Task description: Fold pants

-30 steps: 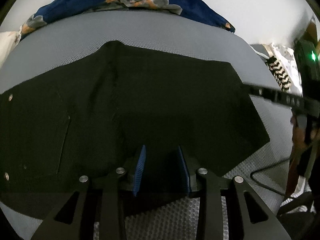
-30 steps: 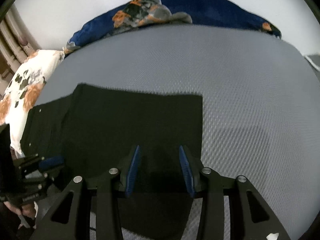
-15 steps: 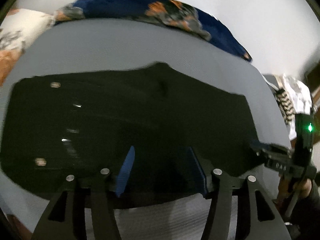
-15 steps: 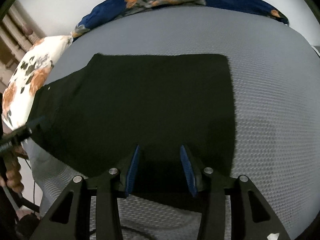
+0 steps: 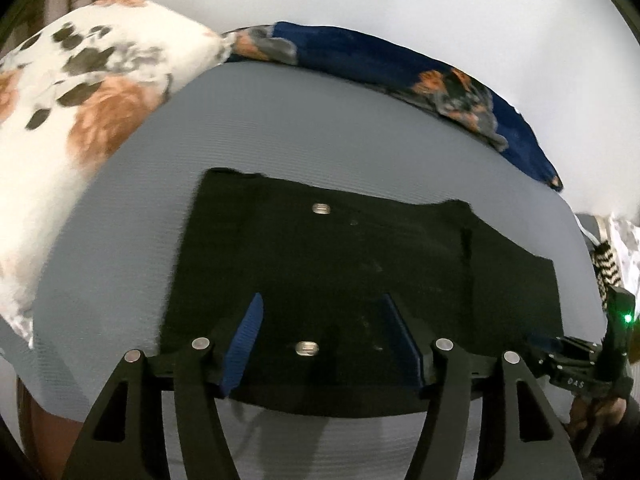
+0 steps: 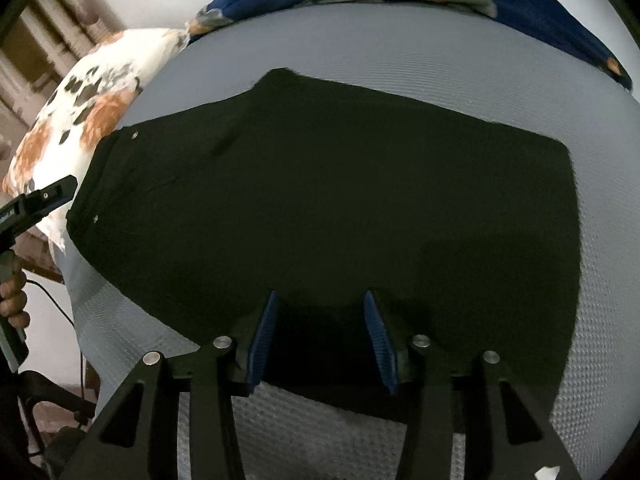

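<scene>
Black pants (image 6: 328, 208) lay flat on the grey textured bed (image 6: 440, 68), folded into a broad dark slab, waistband end with its metal studs toward the left in the right wrist view. Left hand-held gripper (image 5: 320, 346): fingers spread wide, blue pads apart, poised at the near edge of the pants over the waistband; whether it touched the cloth could not be told. Right hand-held gripper (image 6: 322, 338): fingers likewise spread, nothing pinched, at the near hem. White pillow (image 5: 80, 92) with orange and dark blotches lay at the bed's left end. Navy floral blanket (image 5: 400, 72) ran along the far edge against the wall.
</scene>
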`<move>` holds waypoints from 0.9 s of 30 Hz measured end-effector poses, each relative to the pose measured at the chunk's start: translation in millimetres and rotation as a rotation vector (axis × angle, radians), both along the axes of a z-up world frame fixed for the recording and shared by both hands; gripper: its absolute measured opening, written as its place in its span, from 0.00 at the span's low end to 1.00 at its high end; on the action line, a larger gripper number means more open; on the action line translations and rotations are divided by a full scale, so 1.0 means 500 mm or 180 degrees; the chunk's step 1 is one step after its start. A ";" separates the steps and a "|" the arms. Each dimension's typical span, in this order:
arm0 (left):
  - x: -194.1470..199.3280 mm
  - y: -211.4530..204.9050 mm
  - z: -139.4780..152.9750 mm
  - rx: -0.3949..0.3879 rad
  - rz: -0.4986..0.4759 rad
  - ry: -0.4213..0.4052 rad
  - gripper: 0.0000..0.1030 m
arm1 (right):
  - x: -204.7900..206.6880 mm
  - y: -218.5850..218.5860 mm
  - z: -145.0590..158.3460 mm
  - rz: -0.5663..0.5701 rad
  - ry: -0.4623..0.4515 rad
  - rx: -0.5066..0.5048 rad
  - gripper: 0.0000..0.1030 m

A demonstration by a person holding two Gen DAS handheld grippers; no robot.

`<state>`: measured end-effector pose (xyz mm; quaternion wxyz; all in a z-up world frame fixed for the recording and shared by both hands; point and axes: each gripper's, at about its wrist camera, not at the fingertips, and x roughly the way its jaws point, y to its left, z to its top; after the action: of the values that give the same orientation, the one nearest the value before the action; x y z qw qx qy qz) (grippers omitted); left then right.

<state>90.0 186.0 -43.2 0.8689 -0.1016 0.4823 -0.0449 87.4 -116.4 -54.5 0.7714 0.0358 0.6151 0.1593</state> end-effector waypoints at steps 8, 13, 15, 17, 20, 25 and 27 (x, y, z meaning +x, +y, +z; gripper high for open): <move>0.012 0.095 -0.014 -0.0059 0.0165 0.0081 0.62 | 0.029 0.089 -0.005 0.0175 0.0048 0.0060 0.45; 0.021 0.146 -0.030 -0.0256 0.0210 0.0145 0.64 | 0.043 0.139 -0.006 0.0304 0.0101 0.0084 0.45; 0.029 0.165 -0.045 -0.0346 0.0196 0.0210 0.64 | 0.051 0.158 -0.007 0.0346 0.0119 0.0114 0.46; 0.036 0.177 -0.058 -0.0422 0.0168 0.0283 0.64 | 0.058 0.169 -0.007 0.0349 0.0141 0.0142 0.50; 0.050 0.197 -0.080 -0.0572 0.0105 0.0381 0.64 | 0.071 0.189 -0.005 0.0325 0.0156 0.0229 0.51; 0.075 0.230 -0.124 -0.0963 -0.0067 0.0649 0.64 | 0.093 0.196 0.015 0.0238 0.0140 0.0427 0.53; 0.080 0.244 -0.132 -0.1138 -0.0133 0.0652 0.64 | 0.104 0.194 0.030 0.0192 0.0089 0.0493 0.55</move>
<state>130.2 308.0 -109.1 0.7823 -0.2482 0.5545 -0.1373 139.6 -19.4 -39.3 0.7525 0.0790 0.6124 0.2290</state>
